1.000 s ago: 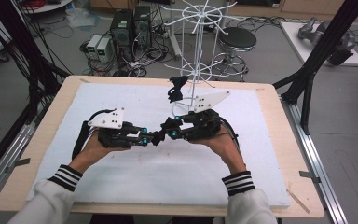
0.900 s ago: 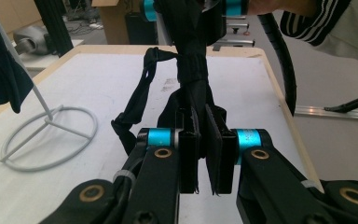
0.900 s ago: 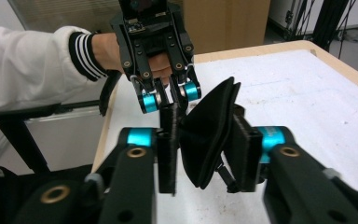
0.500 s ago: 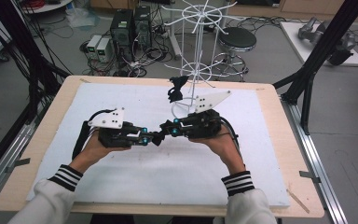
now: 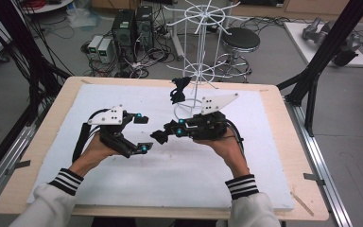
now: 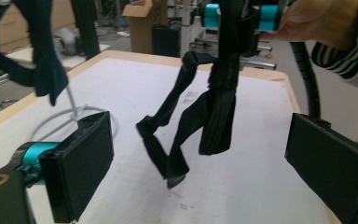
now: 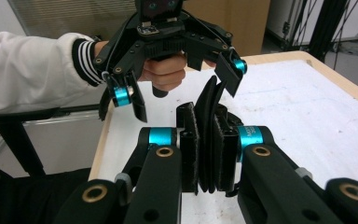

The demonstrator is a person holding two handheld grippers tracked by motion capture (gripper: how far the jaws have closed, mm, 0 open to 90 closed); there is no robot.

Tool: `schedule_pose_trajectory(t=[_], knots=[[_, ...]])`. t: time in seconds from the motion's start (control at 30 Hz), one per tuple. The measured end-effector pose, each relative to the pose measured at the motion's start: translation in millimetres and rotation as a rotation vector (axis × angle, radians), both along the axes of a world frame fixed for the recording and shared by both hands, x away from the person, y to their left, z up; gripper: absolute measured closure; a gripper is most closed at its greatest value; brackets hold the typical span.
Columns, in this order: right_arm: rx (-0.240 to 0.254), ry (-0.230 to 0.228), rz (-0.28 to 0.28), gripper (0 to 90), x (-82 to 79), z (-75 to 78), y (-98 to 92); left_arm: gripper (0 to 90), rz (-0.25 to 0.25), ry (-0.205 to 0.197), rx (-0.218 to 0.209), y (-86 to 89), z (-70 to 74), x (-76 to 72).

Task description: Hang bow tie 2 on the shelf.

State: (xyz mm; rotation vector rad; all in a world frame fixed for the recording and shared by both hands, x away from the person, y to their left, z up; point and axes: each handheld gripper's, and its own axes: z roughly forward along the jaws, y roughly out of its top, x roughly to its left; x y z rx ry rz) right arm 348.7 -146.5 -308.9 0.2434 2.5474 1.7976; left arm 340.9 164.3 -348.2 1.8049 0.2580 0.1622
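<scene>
Position: mid-bench (image 5: 264, 189), well clear of all edges | right gripper (image 5: 158, 137): clamped on folded black strap (image 6: 214, 112), strap dangling above white mat | left gripper (image 5: 142, 134): jaws just opened wide, nothing between, just beside strap | wire rack (image 5: 196, 71): behind.

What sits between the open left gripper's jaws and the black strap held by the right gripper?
Nothing: in the left gripper view, only bare white table cover lies between the left gripper and the black strap hanging from the right gripper.
</scene>
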Motion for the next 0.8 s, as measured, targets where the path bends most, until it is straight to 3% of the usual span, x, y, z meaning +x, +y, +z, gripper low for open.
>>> schedule_pose_trajectory(t=[0.17,0.47,0.8], knots=[[0.014,-0.006,-0.021,84.2,0.3,0.3,-3.2,8.2,0.053,-0.006,-0.026,7.6,-0.8,-1.3],[0.058,-0.048,-0.089,84.2,-1.6,6.4,-15.3,8.2,0.158,-0.064,-0.016,27.3,-11.1,-14.3],[0.103,-0.064,-0.148,84.1,-1.2,9.5,-23.6,8.2,0.256,-0.066,-0.056,52.1,-26.0,-26.6]])
